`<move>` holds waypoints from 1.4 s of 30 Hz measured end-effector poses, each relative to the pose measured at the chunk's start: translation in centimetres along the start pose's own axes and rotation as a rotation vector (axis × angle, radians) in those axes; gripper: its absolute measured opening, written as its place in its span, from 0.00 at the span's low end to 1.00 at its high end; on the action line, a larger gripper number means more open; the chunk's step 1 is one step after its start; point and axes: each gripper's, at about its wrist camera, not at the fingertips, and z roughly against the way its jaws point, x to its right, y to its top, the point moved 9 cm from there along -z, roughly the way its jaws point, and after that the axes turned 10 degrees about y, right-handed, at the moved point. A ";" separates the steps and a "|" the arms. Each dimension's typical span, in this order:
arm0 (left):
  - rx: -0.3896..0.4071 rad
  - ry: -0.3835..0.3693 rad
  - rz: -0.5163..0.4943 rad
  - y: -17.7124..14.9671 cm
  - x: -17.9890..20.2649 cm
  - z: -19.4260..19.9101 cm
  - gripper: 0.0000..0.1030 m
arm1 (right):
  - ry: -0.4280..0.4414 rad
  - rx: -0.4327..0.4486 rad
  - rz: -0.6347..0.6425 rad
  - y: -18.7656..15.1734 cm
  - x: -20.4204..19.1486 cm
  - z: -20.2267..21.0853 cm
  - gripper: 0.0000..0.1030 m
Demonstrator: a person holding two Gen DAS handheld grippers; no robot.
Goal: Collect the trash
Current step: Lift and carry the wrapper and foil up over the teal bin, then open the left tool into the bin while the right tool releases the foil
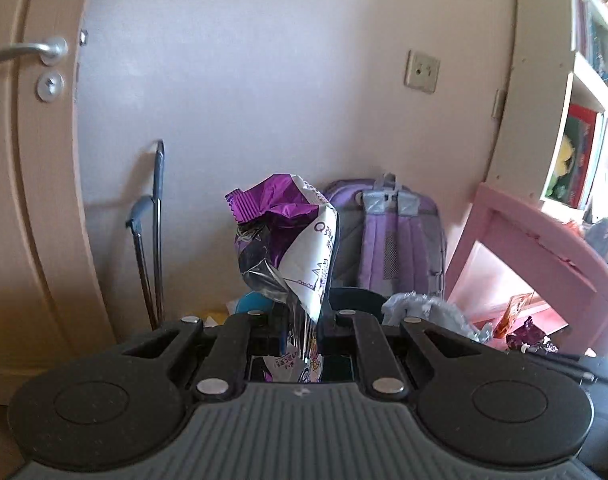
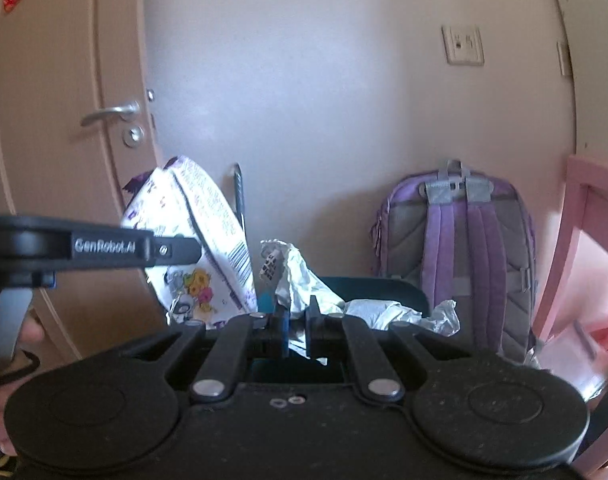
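Snack wrapper (image 1: 288, 240) pinched upright between left hand-held gripper (image 1: 302, 320) jaws

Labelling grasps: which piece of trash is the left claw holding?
The purple-and-white snack bag, pinched in the left claw. The right claw grips a crumpled silver-white wrapper instead; more crumpled wrappers lie loose behind.

**Shelf and pink spot hold the stuff**

A white shelf (image 1: 583, 76) on the right holds books (image 1: 579, 152) standing up in rows. Down low, past a pink frame (image 1: 543, 240), a pink surface (image 1: 543, 314) has an orange wrapper (image 1: 513, 314) and a dark purple wrapper (image 1: 529, 336) lying on it, close together. A purple backpack (image 1: 399, 240) stands upright against the wall; its bottom is hidden.
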 end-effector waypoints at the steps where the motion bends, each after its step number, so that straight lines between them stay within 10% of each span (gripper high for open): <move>1: -0.014 0.000 0.001 -0.2 0.1 -1.1 0.12 | -0.004 -0.013 -0.009 -0.3 0.7 -0.8 0.06; 28: -0.368 0.014 -0.130 -9.4 3.6 -15.4 0.13 | -0.044 -0.252 -0.027 -8.2 5.2 -10.0 0.17; 38: -0.338 0.032 -0.108 -8.8 3.0 -13.9 0.62 | -0.039 -0.228 -0.040 -7.4 4.9 -8.4 0.30; 42: -0.314 0.034 -0.097 -7.9 2.6 -12.3 0.64 | -0.042 -0.209 -0.038 -6.9 4.5 -6.9 0.31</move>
